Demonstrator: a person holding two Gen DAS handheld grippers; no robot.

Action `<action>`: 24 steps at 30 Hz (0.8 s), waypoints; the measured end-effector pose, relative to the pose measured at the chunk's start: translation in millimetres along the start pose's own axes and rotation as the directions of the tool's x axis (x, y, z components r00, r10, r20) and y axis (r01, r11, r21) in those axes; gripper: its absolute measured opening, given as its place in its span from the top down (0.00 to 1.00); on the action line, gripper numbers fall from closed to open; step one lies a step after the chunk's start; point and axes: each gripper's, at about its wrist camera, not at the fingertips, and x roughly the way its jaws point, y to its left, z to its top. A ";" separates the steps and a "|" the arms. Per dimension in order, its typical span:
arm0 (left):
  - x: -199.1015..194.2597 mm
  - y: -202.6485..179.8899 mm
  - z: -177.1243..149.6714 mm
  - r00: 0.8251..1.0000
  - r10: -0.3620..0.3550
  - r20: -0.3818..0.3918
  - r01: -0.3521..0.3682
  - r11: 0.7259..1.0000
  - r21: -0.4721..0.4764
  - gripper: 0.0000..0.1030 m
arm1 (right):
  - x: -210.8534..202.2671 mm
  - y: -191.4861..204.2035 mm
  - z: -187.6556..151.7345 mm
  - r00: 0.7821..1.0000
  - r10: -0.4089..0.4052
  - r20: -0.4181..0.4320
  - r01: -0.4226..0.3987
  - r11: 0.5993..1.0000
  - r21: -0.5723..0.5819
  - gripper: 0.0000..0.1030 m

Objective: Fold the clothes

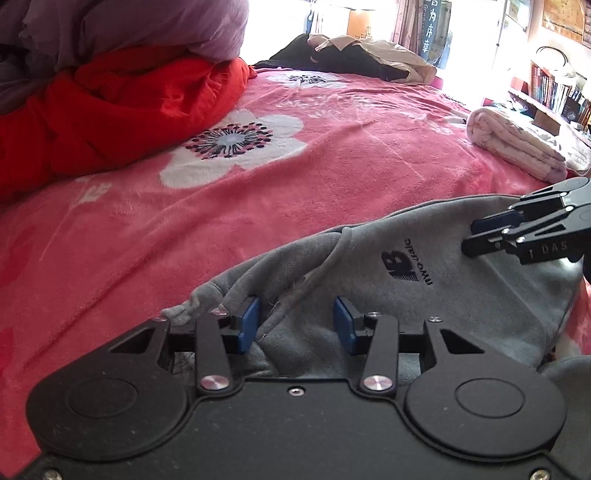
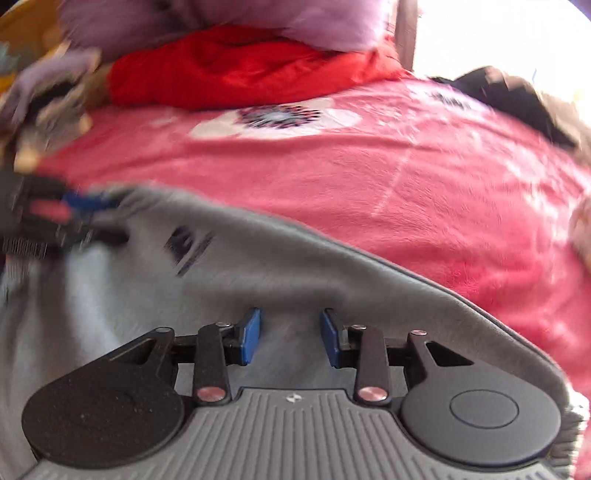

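Observation:
A grey sweatshirt with a dark NB logo lies on the pink flowered bed cover. My left gripper is open, its blue pads on either side of a bunched fold at the garment's left part. My right gripper is open over the grey cloth, nothing between its pads. It also shows in the left wrist view at the right, above the sweatshirt. The left gripper shows blurred in the right wrist view at the garment's far left edge.
A red quilt and a purple one are piled at the back left. Dark and beige clothes lie at the far end of the bed. A folded pink cloth sits at the right. A bookshelf stands beyond.

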 end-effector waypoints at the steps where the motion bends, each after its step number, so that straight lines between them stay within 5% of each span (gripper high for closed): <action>1: 0.7 2.7 -0.2 1.000 -0.005 0.000 0.005 1.000 -0.013 0.57 | 0.8 -4.0 4.4 1.000 -0.011 -0.002 0.011 1.000 0.004 0.66; 8: -15.1 26.2 3.7 0.998 -0.024 0.052 0.033 0.986 -0.164 0.72 | 6.6 -14.0 13.4 0.985 -0.170 -0.040 0.168 0.985 -0.050 0.66; 13: -35.5 37.0 11.7 0.993 0.008 0.118 0.018 0.976 -0.215 0.69 | -8.3 -0.2 20.1 0.991 -0.133 0.024 0.134 0.990 -0.046 0.66; 18: -38.6 36.5 10.1 0.990 -0.114 0.082 0.123 0.985 -0.118 0.63 | -13.4 50.6 26.5 0.998 -0.031 0.047 0.040 0.979 -0.202 0.64; 24: 3.7 19.9 -2.5 0.996 0.089 -0.013 -0.089 0.996 0.005 0.48 | 36.5 61.5 33.7 0.996 -0.089 -0.020 0.081 0.965 -0.248 0.60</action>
